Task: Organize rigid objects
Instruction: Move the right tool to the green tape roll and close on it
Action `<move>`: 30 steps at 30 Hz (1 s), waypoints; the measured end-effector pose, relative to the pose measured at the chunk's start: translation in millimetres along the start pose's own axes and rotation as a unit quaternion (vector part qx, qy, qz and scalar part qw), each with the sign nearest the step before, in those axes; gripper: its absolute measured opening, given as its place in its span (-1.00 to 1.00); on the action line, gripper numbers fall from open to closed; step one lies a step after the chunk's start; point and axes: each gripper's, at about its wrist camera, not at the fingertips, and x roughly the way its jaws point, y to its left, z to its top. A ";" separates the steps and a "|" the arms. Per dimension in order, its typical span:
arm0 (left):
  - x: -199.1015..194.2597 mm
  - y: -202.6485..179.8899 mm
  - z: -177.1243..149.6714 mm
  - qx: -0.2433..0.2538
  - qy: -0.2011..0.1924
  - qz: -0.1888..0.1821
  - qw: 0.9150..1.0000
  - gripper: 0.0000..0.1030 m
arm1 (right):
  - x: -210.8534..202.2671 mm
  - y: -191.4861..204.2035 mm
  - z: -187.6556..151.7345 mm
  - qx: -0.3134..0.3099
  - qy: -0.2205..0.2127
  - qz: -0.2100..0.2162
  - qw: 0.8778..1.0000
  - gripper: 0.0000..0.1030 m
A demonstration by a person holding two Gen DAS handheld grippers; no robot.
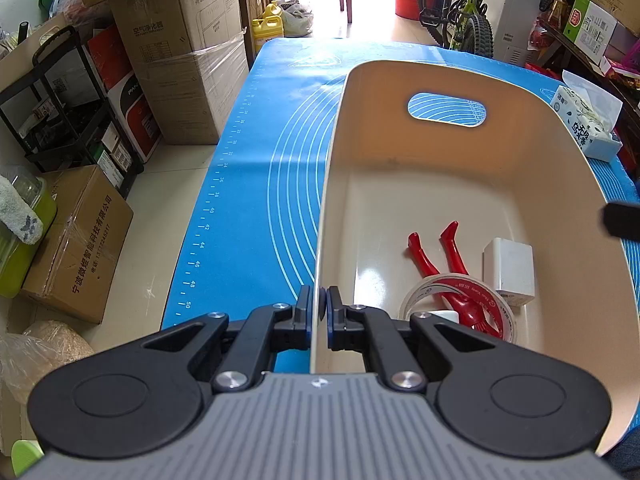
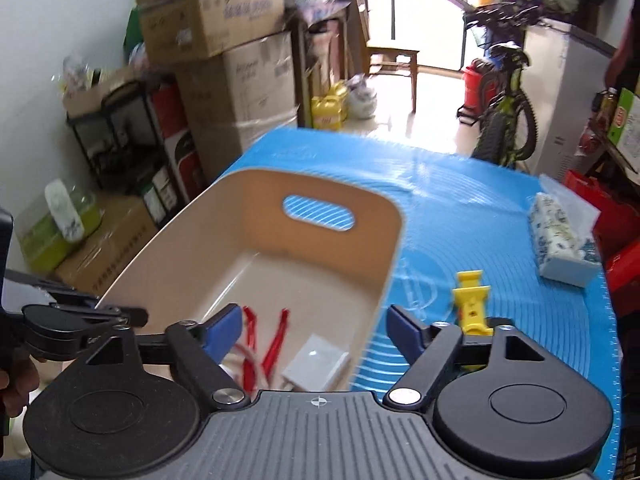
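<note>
Left gripper [image 1: 319, 304] jaws clamped on bin [image 1: 460, 80] wall; right gripper [image 2: 314, 330] jaws wide — seemingly empty

Both wrist cameras look steeply down, close over the cream bin [image 1: 472, 80]: left from its left rim, right from its near-right corner [image 2: 384, 216].

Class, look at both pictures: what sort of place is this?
Probably a home room used for storage: stacked cardboard boxes along the wall, a bicycle parked by the doorway, and a blue mat covering the table.
</note>
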 end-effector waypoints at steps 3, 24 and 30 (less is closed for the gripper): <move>0.0 -0.1 0.0 0.000 0.000 0.000 1.000 -0.84 | -9.9 -22.5 -3.0 0.016 -0.014 -0.014 1.000 0.82; 0.1 -0.4 0.1 0.000 0.000 0.001 1.000 -0.84 | 31.0 -100.6 -73.2 -0.002 0.032 -0.129 0.991 0.84; 0.2 -0.5 0.1 0.000 0.000 0.001 1.000 -0.84 | 52.3 -97.4 -87.6 -0.034 0.058 -0.130 0.989 0.79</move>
